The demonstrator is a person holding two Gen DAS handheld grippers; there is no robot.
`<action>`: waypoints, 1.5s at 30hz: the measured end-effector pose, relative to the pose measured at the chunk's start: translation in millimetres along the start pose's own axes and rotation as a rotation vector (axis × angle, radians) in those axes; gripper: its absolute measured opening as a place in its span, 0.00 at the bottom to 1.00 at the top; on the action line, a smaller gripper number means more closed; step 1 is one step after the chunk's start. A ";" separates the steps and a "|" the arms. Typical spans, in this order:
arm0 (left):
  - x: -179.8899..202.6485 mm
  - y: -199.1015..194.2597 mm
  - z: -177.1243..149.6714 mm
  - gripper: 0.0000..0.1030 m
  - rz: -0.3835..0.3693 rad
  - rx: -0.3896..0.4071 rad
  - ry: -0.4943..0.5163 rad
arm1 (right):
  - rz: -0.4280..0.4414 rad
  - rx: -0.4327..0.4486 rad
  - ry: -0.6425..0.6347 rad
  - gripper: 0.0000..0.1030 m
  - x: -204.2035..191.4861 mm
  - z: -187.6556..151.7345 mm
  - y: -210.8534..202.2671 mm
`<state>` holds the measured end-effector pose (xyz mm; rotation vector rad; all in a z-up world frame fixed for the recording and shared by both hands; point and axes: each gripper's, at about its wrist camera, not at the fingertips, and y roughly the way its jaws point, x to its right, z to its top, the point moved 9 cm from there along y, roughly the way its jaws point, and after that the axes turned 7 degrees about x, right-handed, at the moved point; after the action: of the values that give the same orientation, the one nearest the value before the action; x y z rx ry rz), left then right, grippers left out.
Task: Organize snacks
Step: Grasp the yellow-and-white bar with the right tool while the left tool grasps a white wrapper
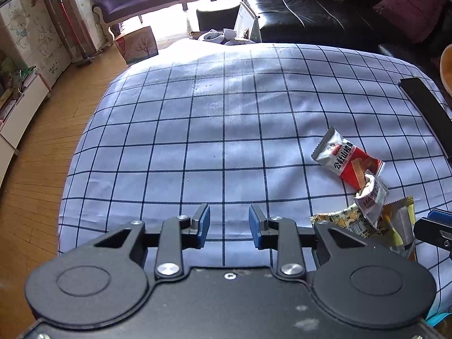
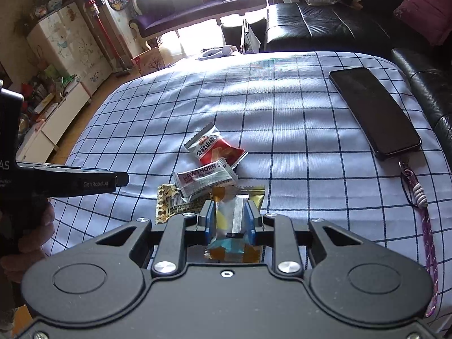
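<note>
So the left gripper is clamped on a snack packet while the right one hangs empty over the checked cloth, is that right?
The sides are swapped. In the right wrist view the right gripper is clamped on the snack packet; in the left wrist view the left gripper hangs empty over the checked cloth.

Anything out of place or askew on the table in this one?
The phone with its purple lanyard lies on the checked cloth, unrelated to snacks. The snack packets overlap in a loose heap. Nothing spilled or torn.
</note>
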<state>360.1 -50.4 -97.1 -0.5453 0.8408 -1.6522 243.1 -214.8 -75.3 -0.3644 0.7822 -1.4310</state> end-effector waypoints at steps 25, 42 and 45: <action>48.1 -27.2 -10.1 0.35 -0.227 0.118 0.177 | -0.080 -0.012 -0.070 0.49 5.4 -16.6 17.2; 72.6 -40.5 -21.0 0.38 -0.305 0.139 0.306 | -0.103 -0.004 -0.274 0.44 -9.1 -33.3 24.7; 80.9 -40.0 -23.7 0.41 -0.347 0.143 0.339 | -0.089 -0.018 -0.238 0.43 -1.3 -35.8 17.4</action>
<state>297.5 -118.9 -88.0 -0.3261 0.8977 -2.1464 232.1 -203.0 -111.8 -0.5784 0.5921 -1.4329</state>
